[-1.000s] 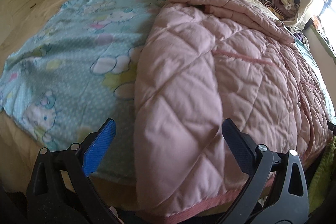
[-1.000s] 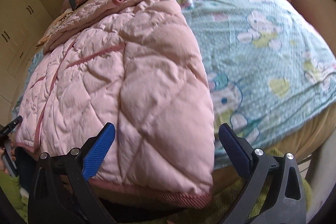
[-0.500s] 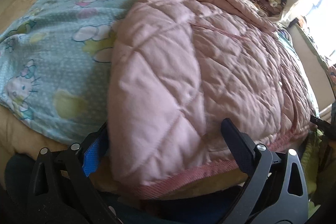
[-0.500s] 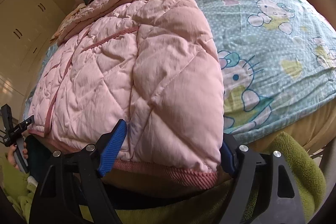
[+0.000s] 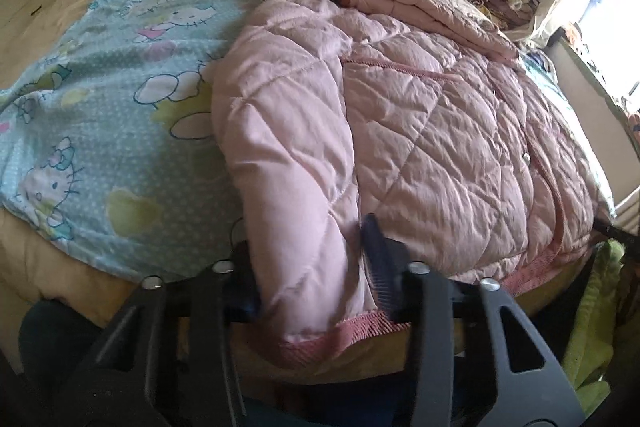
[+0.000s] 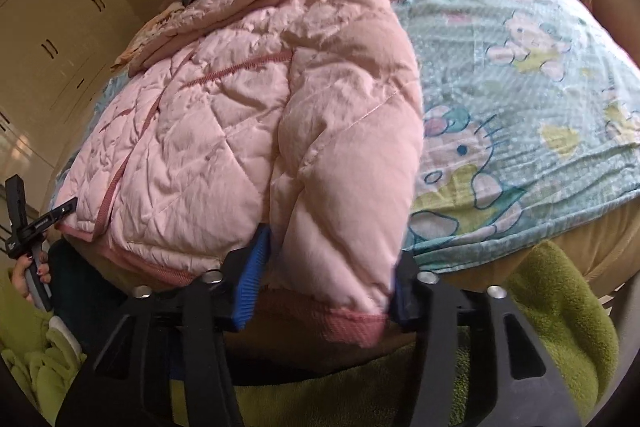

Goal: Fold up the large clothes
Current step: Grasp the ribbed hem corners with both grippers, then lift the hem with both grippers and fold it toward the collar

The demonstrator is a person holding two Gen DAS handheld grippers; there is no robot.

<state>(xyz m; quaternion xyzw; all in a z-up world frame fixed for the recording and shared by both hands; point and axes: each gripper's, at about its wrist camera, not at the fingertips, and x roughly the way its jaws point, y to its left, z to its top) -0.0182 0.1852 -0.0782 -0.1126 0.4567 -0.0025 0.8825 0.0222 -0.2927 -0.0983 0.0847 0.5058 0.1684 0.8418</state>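
Both tongs were wide open a second ago — now my left tongs (image 5: 308,267) are closing, pads pinching the near corner of the pink quilted jacket (image 5: 400,131). My right tongs (image 6: 328,267) are closing too, jaws squeezing the other hem corner. The jacket lies flat on the cartoon-print sheet (image 5: 100,131), hem at the near edge of the bed — collar far.

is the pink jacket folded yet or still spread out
Mostly spread. The jacket lies flat across the bed with both sleeves laid over its front; the hem is not yet turned up.
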